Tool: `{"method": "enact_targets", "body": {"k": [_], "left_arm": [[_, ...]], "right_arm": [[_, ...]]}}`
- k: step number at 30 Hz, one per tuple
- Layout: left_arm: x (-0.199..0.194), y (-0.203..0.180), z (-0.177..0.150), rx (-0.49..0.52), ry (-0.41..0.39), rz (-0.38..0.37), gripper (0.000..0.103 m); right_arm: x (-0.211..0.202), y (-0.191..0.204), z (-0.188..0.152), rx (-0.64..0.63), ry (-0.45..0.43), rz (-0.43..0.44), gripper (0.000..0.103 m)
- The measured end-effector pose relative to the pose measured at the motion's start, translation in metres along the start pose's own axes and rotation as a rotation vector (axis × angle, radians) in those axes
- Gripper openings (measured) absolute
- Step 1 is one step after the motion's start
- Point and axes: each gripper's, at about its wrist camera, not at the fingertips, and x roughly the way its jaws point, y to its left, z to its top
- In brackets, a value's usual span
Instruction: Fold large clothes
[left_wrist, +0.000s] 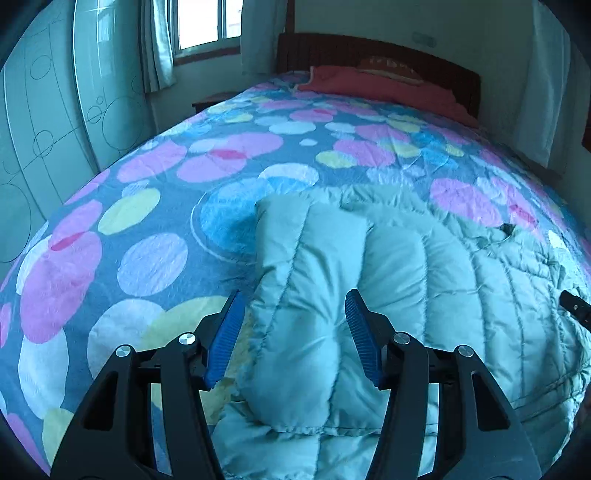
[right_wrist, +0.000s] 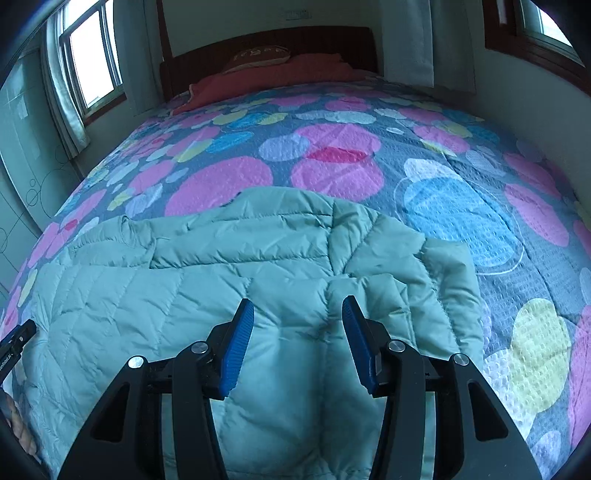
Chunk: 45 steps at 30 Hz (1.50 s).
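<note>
Bed (left_wrist: 155, 206) with a spotted coverlet in pink, blue and yellow, filling both views; a dark wooden headboard (right_wrist: 266, 40) and a red pillow (right_wrist: 273, 74) lie at its far end. Pale green quilted jacket (right_wrist: 207, 280), spread flat on the near part of the bed, one sleeve (left_wrist: 310, 280) folded inward along its left side. Left gripper (left_wrist: 295, 332), jaws about half open above that sleeve, the blue pads apparently clear of the fabric, though contact underneath cannot be ruled out. Right gripper (right_wrist: 297, 339), jaws likewise about half open over the jacket's right part, grasping nothing. Small dark mark (left_wrist: 508, 229) on the jacket, too small to identify.
</note>
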Motion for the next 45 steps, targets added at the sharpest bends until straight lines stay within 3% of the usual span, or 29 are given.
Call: {"method": "enact_targets", "body": {"k": [2, 6, 7, 9, 15, 19, 23, 35, 45], "left_arm": [[0.003, -0.015, 0.005, 0.022, -0.009, -0.038, 0.056], [0.035, -0.04, 0.001, 0.044, 0.087, -0.086, 0.056], [0.046, -0.046, -0.002, 0.06, 0.123, -0.082, 0.056], [0.052, -0.057, -0.009, 0.122, 0.111, -0.048, 0.057], [0.027, -0.053, -0.01, 0.095, 0.081, -0.043, 0.056], [-0.001, -0.049, -0.019, 0.063, 0.036, -0.086, 0.056], [0.013, -0.053, -0.037, 0.059, 0.11, -0.101, 0.058], [0.023, -0.058, -0.046, 0.09, 0.105, -0.079, 0.06], [-0.013, -0.036, -0.047, 0.074, 0.114, -0.057, 0.072]], "right_arm": [[0.006, 0.014, 0.002, -0.025, 0.007, 0.014, 0.05], [0.026, 0.035, -0.001, -0.07, 0.038, 0.021, 0.05], [0.034, 0.038, -0.004, -0.078, 0.065, 0.014, 0.05], [0.043, 0.041, -0.009, -0.097, 0.086, 0.0, 0.051], [0.012, 0.028, -0.01, -0.063, 0.036, 0.028, 0.051], [-0.017, 0.006, -0.027, -0.051, -0.004, -0.029, 0.051], [-0.01, -0.015, -0.048, -0.026, 0.046, -0.068, 0.051], [0.0, -0.011, -0.058, -0.058, 0.042, -0.094, 0.052], [-0.05, -0.024, -0.07, -0.003, 0.0, -0.066, 0.063]]}}
